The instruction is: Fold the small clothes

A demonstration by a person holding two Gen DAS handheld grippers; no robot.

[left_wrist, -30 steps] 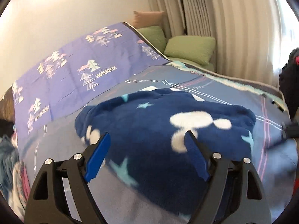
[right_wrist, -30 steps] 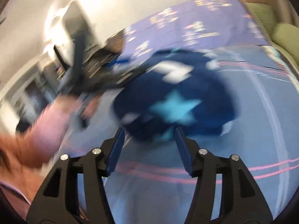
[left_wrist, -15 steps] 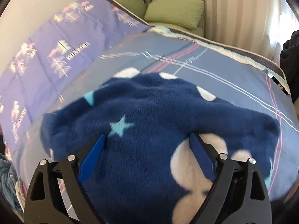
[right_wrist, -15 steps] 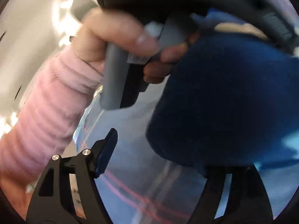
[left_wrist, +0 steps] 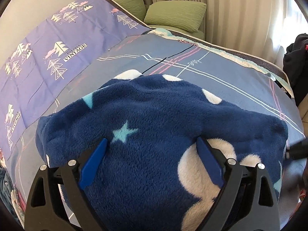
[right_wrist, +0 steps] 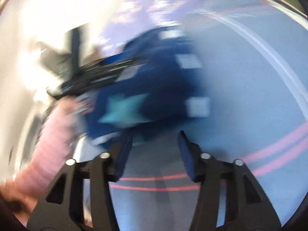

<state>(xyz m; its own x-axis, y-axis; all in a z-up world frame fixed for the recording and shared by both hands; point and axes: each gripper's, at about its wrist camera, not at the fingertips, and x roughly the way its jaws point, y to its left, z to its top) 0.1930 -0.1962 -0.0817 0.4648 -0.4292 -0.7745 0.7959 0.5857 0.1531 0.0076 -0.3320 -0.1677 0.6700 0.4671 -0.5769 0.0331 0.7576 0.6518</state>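
Covering bed (left_wrist: 221, 80): blue fleece garment (left_wrist: 157, 115)

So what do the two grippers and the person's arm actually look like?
Both the left gripper and the right gripper have black skeletal frames with triangular cut-outs, silver pivot screws and flat blue pads on the jaws. The right wrist view, though blurred, shows a ribbed pink sleeve on the person's left arm.

— Was the left wrist view sharp?
— Yes, evenly daylit through the curtains (left_wrist: 231, 9) at one o'clock, lines bowing near the dark rim.
— And the right wrist view?
— Heavily smeared by motion, with white glare at ten o'clock; only the gripper (right_wrist: 155, 144) stayed crisp.
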